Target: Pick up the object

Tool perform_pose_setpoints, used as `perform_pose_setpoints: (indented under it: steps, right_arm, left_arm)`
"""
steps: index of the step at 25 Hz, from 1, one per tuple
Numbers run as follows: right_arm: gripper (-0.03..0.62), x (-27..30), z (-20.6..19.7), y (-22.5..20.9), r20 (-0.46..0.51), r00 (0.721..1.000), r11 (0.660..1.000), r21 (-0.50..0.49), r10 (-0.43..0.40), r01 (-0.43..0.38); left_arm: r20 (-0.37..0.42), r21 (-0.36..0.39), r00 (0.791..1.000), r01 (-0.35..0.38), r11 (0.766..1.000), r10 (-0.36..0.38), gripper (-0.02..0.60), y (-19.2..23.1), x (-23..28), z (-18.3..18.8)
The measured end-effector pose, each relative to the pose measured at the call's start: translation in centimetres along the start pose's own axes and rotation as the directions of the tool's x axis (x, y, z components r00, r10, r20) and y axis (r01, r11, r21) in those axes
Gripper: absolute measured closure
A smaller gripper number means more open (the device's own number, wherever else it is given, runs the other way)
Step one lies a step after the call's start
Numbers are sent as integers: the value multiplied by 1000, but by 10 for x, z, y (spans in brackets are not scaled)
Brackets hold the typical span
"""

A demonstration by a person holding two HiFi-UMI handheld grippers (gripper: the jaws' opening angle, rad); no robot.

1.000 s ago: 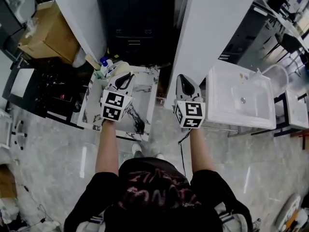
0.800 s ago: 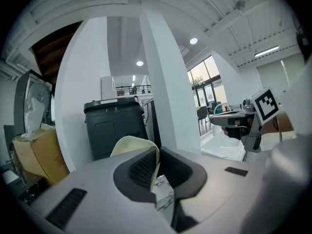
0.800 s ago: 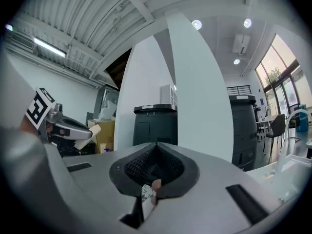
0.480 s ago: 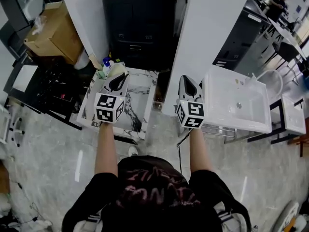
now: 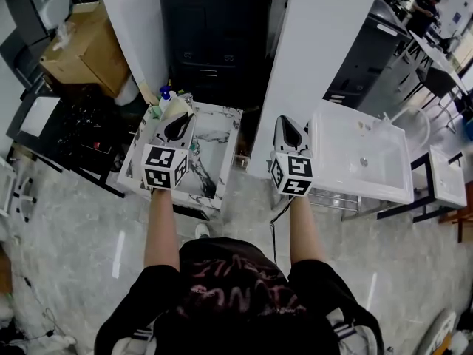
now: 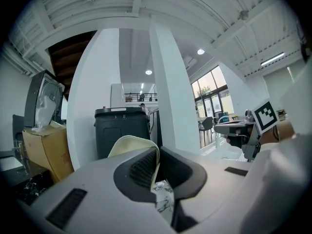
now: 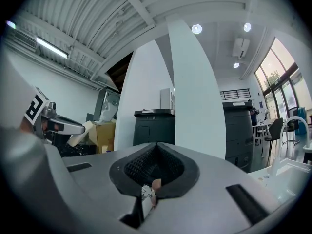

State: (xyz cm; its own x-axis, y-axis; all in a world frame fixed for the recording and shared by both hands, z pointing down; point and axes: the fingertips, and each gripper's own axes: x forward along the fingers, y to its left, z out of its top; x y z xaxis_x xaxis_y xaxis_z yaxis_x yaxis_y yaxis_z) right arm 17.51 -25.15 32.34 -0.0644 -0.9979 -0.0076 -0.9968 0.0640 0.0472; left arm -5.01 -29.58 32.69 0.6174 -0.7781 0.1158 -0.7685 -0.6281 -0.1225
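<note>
Head view: I see left gripper (image 5: 177, 127) above marbled table (image 5: 220, 130), cream sheet-like object (image 5: 177, 106) at its tip; right gripper (image 5: 288, 133) well apart; left gripper view: jaws clamped on object (image 6: 130, 146), which sticks out up-left beyond the jaws; right gripper view: jaws together, empty.

Marble table (image 5: 216, 137), bottles (image 5: 163, 99) at corner

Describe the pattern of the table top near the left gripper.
White marble with black veins; the table shows best in the head view.
</note>
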Motion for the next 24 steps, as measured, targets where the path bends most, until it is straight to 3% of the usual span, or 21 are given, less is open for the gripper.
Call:
perform_pose_setpoints:
  steps: [24]
  right_arm:
    - [580, 5, 0, -1, -11, 1000, 1000, -22, 8, -8]
  left_arm:
    - [3, -15, 1000, -27, 1000, 27, 545, 8, -1, 0]
